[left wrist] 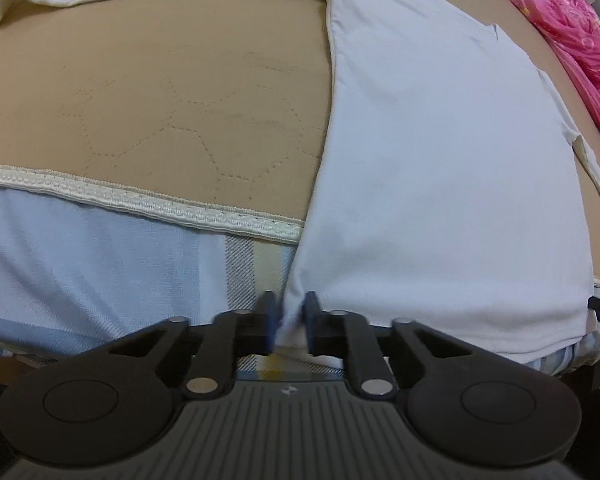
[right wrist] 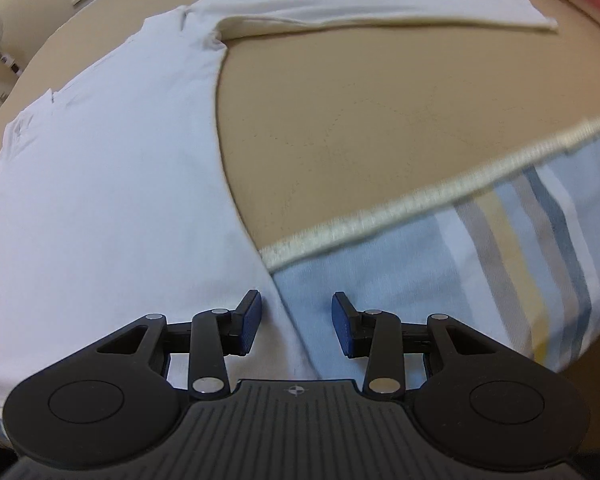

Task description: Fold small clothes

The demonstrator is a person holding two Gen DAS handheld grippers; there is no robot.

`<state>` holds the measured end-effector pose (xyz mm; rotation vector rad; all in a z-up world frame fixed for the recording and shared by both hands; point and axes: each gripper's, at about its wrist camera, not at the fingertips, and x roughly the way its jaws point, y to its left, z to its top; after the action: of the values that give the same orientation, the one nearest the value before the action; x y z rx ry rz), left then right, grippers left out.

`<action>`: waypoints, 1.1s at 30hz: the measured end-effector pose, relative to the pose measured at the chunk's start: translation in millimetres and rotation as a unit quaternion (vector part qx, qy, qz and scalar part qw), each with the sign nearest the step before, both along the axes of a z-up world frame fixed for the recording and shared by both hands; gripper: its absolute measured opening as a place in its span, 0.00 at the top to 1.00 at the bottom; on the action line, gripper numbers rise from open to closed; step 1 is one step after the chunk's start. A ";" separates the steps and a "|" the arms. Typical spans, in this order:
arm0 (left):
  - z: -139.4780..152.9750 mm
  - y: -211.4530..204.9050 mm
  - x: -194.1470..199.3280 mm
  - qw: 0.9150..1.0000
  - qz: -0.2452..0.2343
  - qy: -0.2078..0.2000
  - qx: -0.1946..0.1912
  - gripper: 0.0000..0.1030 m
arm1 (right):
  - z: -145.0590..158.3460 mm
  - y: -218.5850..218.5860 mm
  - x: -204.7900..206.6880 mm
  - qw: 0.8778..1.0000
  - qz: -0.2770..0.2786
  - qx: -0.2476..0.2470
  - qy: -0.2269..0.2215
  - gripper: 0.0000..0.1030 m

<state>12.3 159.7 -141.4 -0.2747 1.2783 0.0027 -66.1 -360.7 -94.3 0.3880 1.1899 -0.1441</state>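
Shirt (left wrist: 440, 184) flat on mattress (left wrist: 160, 92); left gripper (left wrist: 291, 322) clamped on near hem corner for folding; right gripper (right wrist: 296, 324) jaws apart astride opposite corner.

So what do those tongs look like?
Both tongs, left and right, look alike: black plastic link arms with shiny silver pivot pins, blue ribbed pads on the fingertips, round black discs either side, and a grey ridged base with a small cross-circle mark.

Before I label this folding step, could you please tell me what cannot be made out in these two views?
- Left wrist view: the white shirt hem corner inside the left claw is hidden by its pads.
- Right wrist view: the shirt's left side is cut off by the frame edge.
- Right wrist view: the striped sheet is blurred.
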 end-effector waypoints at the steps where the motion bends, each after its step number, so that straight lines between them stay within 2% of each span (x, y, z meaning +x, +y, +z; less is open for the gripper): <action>1: 2.4 -0.4 0.5 1.000 -0.003 -0.003 0.001 0.92 | 0.6 1.4 -2.2 1.000 0.000 0.002 0.001 0.60; 3: 7.0 -3.1 -4.3 1.000 -0.009 -0.013 0.007 0.93 | -4.8 3.9 -2.0 1.000 0.003 0.008 0.005 0.60; 4: 8.6 -5.2 -5.4 1.000 -0.012 -0.016 0.010 0.94 | -6.0 5.6 -3.2 1.000 0.007 0.010 0.008 0.64; 5: 9.8 -7.8 -5.6 1.000 -0.014 -0.021 0.013 0.94 | -7.3 7.9 -5.0 1.000 0.015 0.009 0.010 0.82; 6: 14.1 -8.7 -8.0 0.999 -0.012 -0.030 0.016 0.94 | -7.2 8.3 -6.3 1.000 0.016 0.006 0.009 0.94; 8: 28.8 -4.8 -19.1 0.998 -0.008 -0.061 0.005 0.95 | 1.9 -3.5 -11.3 0.999 -0.025 0.020 -0.018 0.94; 9: 39.9 -2.1 -25.3 0.996 -0.009 -0.085 -0.008 0.95 | 12.9 -14.0 -16.6 0.997 -0.063 0.021 -0.049 0.95; 10: 50.2 1.0 -32.0 0.994 -0.010 -0.109 -0.017 0.95 | 27.6 -23.9 -22.5 0.992 -0.090 0.016 -0.085 0.96; 11: 56.5 1.9 -37.2 0.992 -0.006 -0.122 -0.007 0.95 | 37.4 -28.1 -26.2 0.989 -0.105 -0.004 -0.102 1.00; 12: 57.2 4.8 -40.3 0.993 0.000 -0.121 0.001 0.95 | 42.6 -29.3 -27.5 0.988 -0.108 -0.040 -0.101 1.00; 13: 51.7 8.4 -39.5 0.995 0.011 -0.104 -0.003 0.95 | 39.1 -31.5 -26.6 0.991 -0.101 -0.039 -0.084 1.00; 15: 39.8 7.7 -32.1 0.998 0.016 -0.068 0.005 0.93 | 14.2 -35.5 -19.2 0.994 -0.094 0.043 -0.023 1.00; 16: 37.6 3.9 -29.9 0.998 0.010 -0.057 0.020 0.92 | 12.4 -32.3 -17.1 0.995 -0.095 0.027 -0.021 1.00; 17: 37.1 0.4 -29.8 0.998 0.006 -0.055 0.030 0.92 | 15.6 -28.6 -15.9 0.995 -0.092 0.008 -0.034 0.96; 18: 37.6 -1.9 -31.0 0.998 0.003 -0.058 0.034 0.83 | 20.3 -25.4 -14.4 0.995 -0.086 0.002 -0.052 0.96; 19: 38.3 -0.8 -33.6 0.998 0.005 -0.061 0.031 0.70 | 23.9 -22.3 -12.6 0.994 -0.079 0.006 -0.070 0.94; 20: 38.2 0.4 -34.1 0.998 0.010 -0.063 0.028 0.67 | 23.6 -19.2 -11.3 0.995 -0.071 0.008 -0.074 0.81; 22: 33.8 5.1 -30.0 0.998 0.020 -0.057 0.026 0.67 | 15.0 -15.3 -8.2 0.997 -0.054 0.005 -0.050 0.59; 25: 20.8 8.1 -21.4 0.999 0.033 -0.029 0.013 0.68 | -7.6 -9.8 0.6 0.998 -0.049 0.032 -0.007 0.58; 26: 16.6 8.5 -18.0 0.999 0.033 -0.019 0.009 0.68 | -10.1 -7.5 2.6 0.999 -0.042 0.030 -0.005 0.58; 27: 13.5 6.7 -17.1 0.999 0.031 -0.013 0.009 0.76 | -9.3 -1.0 4.5 0.999 -0.033 0.020 -0.006 0.60; 28: 10.5 3.5 -13.3 1.000 0.027 -0.009 0.012 0.92 | -7.7 4.4 6.4 1.000 -0.015 0.009 -0.012 0.76; 29: 8.8 0.4 -12.7 1.000 0.020 -0.010 0.015 0.94 | -7.7 8.1 7.4 1.000 0.000 0.013 -0.017 0.95; 31: 16.4 -4.6 -16.3 0.999 0.008 -0.028 0.027 0.94 | -0.1 6.8 4.6 0.999 -0.003 0.024 -0.030 0.96; 33: 31.6 -4.6 -27.3 0.998 0.001 -0.061 0.017 0.95 | 17.6 -9.3 -2.7 0.997 -0.044 0.027 -0.065 0.97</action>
<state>-15.0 155.1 -109.8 -0.2433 1.1547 0.0104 -68.8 -370.1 -76.7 0.4913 1.0511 -0.1607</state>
